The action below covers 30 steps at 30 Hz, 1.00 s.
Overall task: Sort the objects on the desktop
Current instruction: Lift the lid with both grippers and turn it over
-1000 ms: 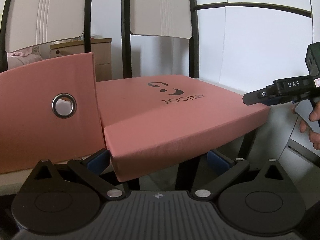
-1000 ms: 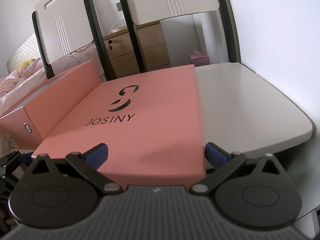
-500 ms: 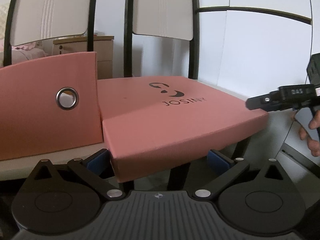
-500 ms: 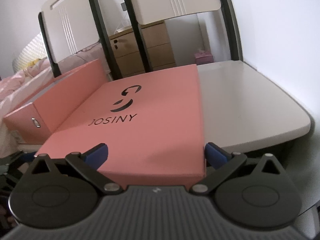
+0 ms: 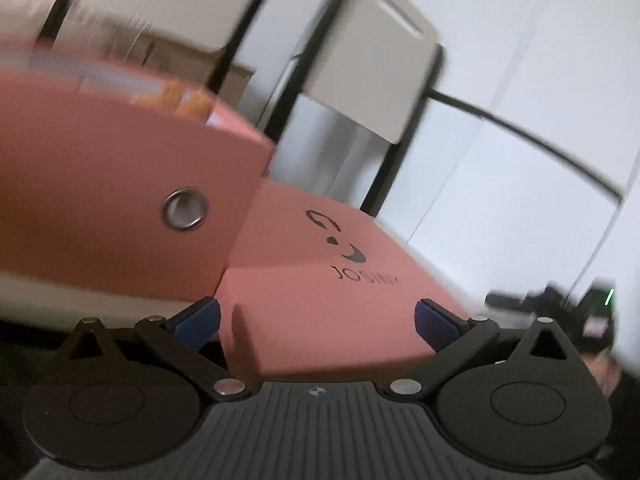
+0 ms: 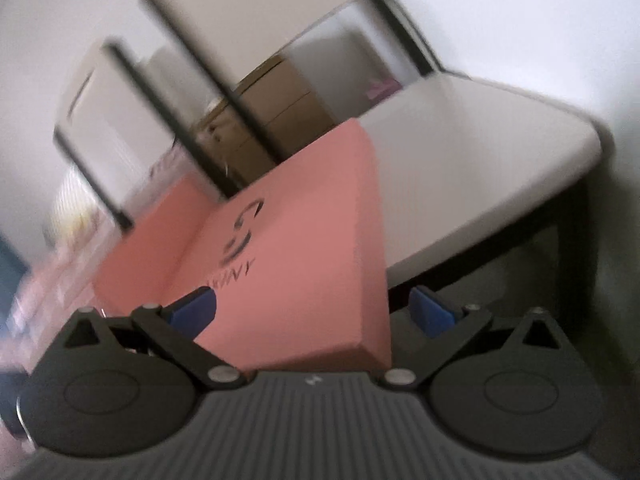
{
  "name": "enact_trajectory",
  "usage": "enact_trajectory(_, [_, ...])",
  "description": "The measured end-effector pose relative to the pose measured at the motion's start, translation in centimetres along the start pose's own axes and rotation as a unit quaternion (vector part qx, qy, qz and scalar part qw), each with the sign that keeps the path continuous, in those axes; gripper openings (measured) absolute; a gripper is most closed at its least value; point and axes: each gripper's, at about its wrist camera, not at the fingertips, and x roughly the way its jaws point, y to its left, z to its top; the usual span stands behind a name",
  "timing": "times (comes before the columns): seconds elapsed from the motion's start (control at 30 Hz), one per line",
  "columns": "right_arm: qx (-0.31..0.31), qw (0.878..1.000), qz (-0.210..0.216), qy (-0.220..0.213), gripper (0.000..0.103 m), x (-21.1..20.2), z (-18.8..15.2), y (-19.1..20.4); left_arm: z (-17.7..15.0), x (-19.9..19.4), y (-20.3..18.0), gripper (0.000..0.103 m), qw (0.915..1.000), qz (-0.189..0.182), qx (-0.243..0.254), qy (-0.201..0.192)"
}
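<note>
While both views are blurred and tilted, the main items read clearly enough. Left claw [image 5: 317, 316]: blue pads [image 5: 198, 319] spread wide apart, nothing gripped; a corner of the pink lid [image 5: 328, 280] sits between them without visible contact. Right claw [image 6: 312, 310]: likewise spread, the lid's near edge [image 6: 304, 280] lying between its pads [image 6: 430, 312], not clamped. Lid: flat, pink, black logo and lettering on top, resting on the pale tabletop [image 6: 472, 168] with its near edge overhanging the front. Box [image 5: 120, 184]: pink, metal eyelet [image 5: 185, 210] in the facing wall, standing just beside the lid on its left; whether the two touch cannot be told. Orange shapes show above its rim, too blurred to name. Chair backs [image 5: 376, 60]: two, pale with black frames, behind the tabletop. Drawer unit [image 6: 276, 108]: wooden, beyond the chairs. The right claw's body also appears dark and blurred at the left view's right edge [image 5: 560, 304].
</note>
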Motion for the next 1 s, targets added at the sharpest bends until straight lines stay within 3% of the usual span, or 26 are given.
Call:
enact_trajectory(0.07, [0.042,0.999,0.008,-0.009,0.103,0.2,0.3,-1.0,0.0,0.3,0.9,0.103,0.9994,-0.014,-0.032,0.005])
enact_trajectory(0.17, [0.056,0.998,0.009,-0.024,0.103,0.4,0.5,-1.2,0.1,0.8,2.1,0.103,0.9960,-0.035,-0.081,0.013])
enact_trajectory(0.3, [0.096,0.995,0.015,-0.006,0.103,1.5,0.5,-1.9,0.2,1.4,3.8,0.103,0.9871,-0.063,-0.145,0.023])
enact_trajectory(0.43, [0.121,0.992,0.018,0.010,0.103,2.5,0.2,-2.5,-0.3,2.4,4.7,0.103,0.9820,-0.066,-0.174,0.034])
enact_trajectory(0.63, [0.142,0.989,0.024,0.024,0.102,3.2,-0.2,-3.1,-1.0,4.8,6.3,0.103,0.9657,-0.085,-0.236,0.068])
enact_trajectory(0.73, [0.136,0.990,0.021,0.018,0.102,3.0,-0.1,-3.0,-1.0,5.6,6.2,0.103,0.9637,-0.109,-0.233,0.071])
enact_trajectory(0.83, [0.130,0.991,0.025,0.008,0.084,2.5,0.3,-2.6,-0.7,5.7,5.7,0.103,0.9653,-0.115,-0.223,0.073])
enact_trajectory(1.0, [0.097,0.995,0.020,0.000,0.070,1.1,1.0,-1.3,0.5,4.8,2.6,0.102,0.9831,-0.093,-0.144,0.065])
